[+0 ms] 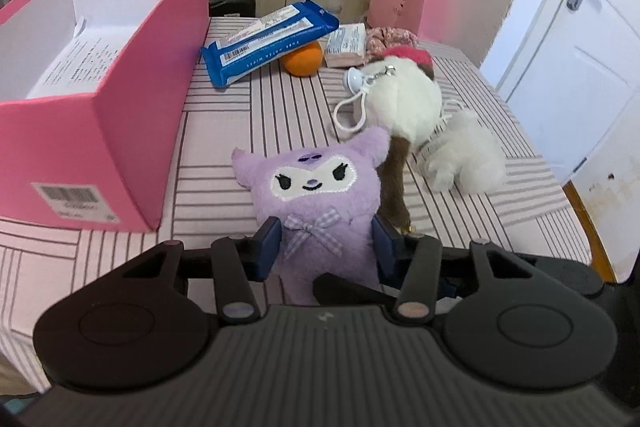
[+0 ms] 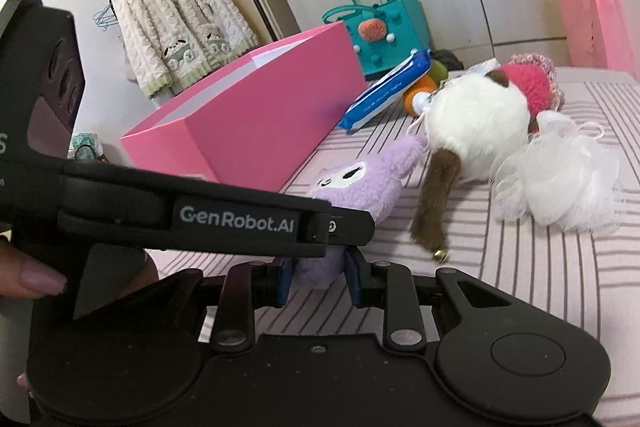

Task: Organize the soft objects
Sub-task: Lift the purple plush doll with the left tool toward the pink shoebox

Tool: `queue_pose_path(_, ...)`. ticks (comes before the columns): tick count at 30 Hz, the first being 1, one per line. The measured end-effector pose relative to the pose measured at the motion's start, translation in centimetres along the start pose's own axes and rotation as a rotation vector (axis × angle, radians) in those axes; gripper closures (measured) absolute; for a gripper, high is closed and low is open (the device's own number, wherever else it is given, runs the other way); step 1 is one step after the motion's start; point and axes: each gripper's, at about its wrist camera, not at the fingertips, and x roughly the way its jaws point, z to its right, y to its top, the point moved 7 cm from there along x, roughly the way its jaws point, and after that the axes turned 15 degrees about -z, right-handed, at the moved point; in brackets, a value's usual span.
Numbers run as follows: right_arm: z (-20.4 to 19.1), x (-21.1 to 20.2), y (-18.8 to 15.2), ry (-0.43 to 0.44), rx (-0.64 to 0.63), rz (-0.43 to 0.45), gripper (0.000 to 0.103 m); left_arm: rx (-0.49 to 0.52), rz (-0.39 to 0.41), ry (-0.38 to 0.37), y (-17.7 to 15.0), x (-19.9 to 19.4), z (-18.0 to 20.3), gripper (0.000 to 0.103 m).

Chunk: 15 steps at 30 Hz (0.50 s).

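The purple plush toy with the embroidered face and checked bow (image 1: 316, 195) lies on the pink striped surface (image 1: 224, 147), just right of the open pink cardboard box (image 1: 100, 131). Its lower body is pinched between the blue pads of the left tool (image 1: 326, 247). In the right wrist view the right tool (image 2: 318, 277) is seen half closed around the toy's bottom end, pads at its sides. Further right, touching its ear, a round white-and-brown plush (image 1: 404, 107) and a white mesh puff (image 2: 560, 179) are seen.
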Motion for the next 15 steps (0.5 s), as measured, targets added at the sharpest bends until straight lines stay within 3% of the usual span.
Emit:
queue_pose_path(8,-2.3,-0.3,-0.6,0.033,0.004,-0.088,0.073,0.03,-0.055,0.006,-1.8,-2.3,-0.4,0.056)
queue_pose_path(15,-4.9,-0.5,-0.5,0.097,-0.029,-0.11,0.075,0.013,-0.065,0.021,-2.8,-5.0,-2.2,0.056)
